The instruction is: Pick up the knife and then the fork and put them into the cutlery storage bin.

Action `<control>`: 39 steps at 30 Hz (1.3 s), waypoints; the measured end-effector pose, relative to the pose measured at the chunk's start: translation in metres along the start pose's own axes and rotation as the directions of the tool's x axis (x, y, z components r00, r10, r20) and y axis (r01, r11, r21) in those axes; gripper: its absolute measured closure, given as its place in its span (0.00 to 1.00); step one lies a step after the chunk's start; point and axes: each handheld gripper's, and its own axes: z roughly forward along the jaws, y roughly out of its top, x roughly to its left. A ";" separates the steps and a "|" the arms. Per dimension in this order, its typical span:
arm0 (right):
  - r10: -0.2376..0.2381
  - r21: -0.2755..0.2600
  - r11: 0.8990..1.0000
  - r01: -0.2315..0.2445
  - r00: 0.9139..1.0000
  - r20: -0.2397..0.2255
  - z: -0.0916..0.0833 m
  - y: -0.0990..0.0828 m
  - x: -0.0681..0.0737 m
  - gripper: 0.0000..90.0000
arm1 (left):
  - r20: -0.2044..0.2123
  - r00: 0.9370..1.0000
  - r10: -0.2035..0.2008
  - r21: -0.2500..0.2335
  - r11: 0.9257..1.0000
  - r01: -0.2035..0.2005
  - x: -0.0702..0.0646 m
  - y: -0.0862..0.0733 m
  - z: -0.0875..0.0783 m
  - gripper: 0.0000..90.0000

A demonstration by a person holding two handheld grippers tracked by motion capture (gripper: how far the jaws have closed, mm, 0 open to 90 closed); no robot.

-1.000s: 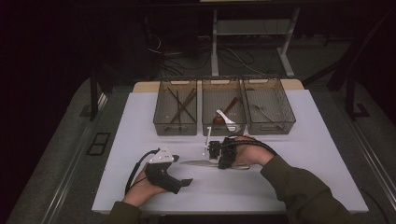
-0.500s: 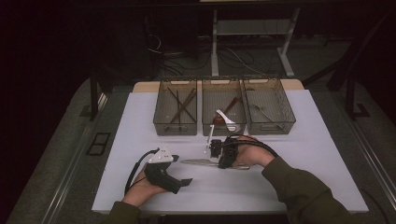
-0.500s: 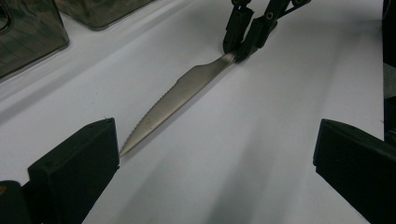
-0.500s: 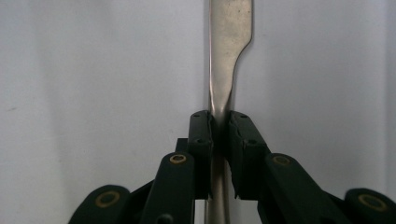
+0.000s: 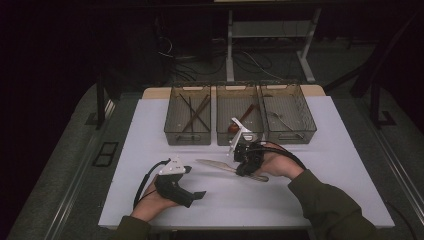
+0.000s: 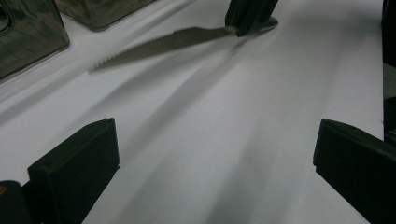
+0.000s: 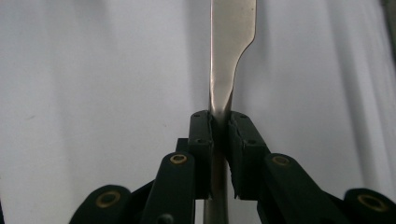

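Your right gripper (image 5: 246, 167) has its two black jaws clamped on a metal knife (image 5: 220, 166), and your right gripper view shows the pads pressed on the narrow neck of the knife (image 7: 223, 70) from both sides, with the wider part running away from the jaws over the white table (image 7: 93, 70). In the high view the knife lies roughly level just above the table (image 5: 320, 165), its blade pointing toward your left hand's side and its handle end poking out beyond the gripper on the side of your right hand (image 5: 277, 167). Your left gripper view catches the same knife (image 6: 159, 44) farther off: you can see the toothed edge of the blade, its tip nearest the camera's left, and the right gripper (image 6: 250, 16) gripping it near the handle. Your left gripper (image 5: 197, 196) rests low at the near side of the table, well apart from the knife, and its jaws stand wide apart with nothing but bare white table between them. Three clear bins sit side by side at the far side of the table: the left bin (image 5: 172, 135) holds dark sticks, the middle bin (image 5: 222, 135), just beyond your right gripper, holds a wooden spoon, and the right bin (image 5: 310, 130) holds pale metal utensils that are too small to tell apart
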 end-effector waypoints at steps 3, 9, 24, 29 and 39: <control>0.030 -0.037 0.999 -0.030 1.000 -0.003 -0.005 -0.006 -0.003 0.89 | 0.000 1.000 0.000 0.000 1.000 0.000 0.000 0.000 0.000 0.00; 0.090 -0.120 0.989 -0.089 0.996 0.002 -0.014 -0.021 -0.010 0.89 | -0.001 1.000 0.000 -0.001 1.000 0.000 0.000 0.000 0.000 0.00; 0.242 -0.380 0.897 -0.227 0.970 -0.007 -0.036 -0.064 -0.020 0.89 | -0.003 1.000 -0.002 -0.002 1.000 0.002 0.000 0.000 0.001 0.00; 0.287 -0.444 0.854 -0.270 0.957 -0.031 -0.041 -0.075 -0.023 0.89 | -0.008 1.000 -0.007 -0.011 1.000 0.007 0.001 0.000 -0.001 0.00; 0.341 -0.563 0.761 -0.322 0.937 -0.075 -0.057 -0.097 -0.031 0.89 | -0.012 1.000 -0.011 -0.015 1.000 0.011 0.002 0.000 -0.001 0.00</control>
